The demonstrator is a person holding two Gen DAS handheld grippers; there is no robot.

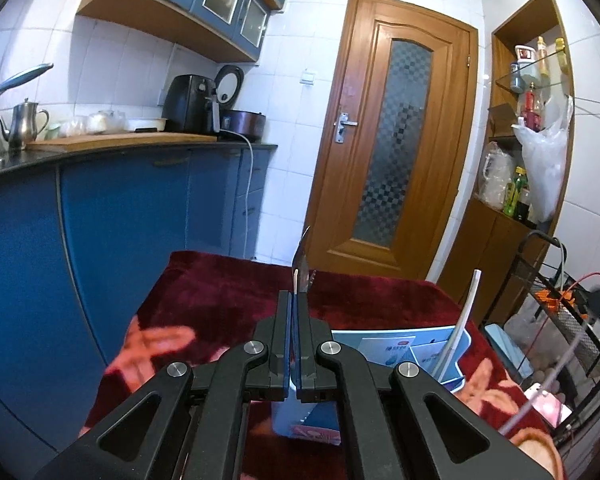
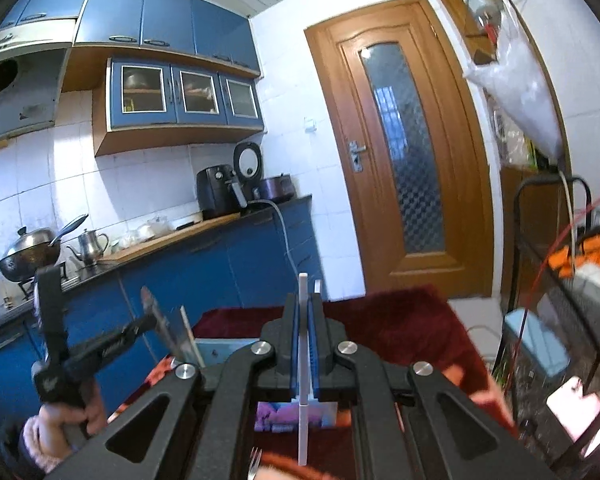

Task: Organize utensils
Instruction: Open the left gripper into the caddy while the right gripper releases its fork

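**Two utensils held above a blue box**

At lower centre, the left gripper (image 1: pixel 298 300) is pinched on a thin knife-like blade (image 1: pixel 302 258). The right gripper (image 2: pixel 305 312) is clamped on one white stick (image 2: pixel 303 360). One blue box (image 1: pixel 432 350) is seen below on red cloth (image 1: pixel 220 300). A slender utensil could be tilted and missed.

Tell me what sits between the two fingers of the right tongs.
A thin white stick, clamped upright in the right tongs; nothing else is in the gap. The right wrist view shows it.
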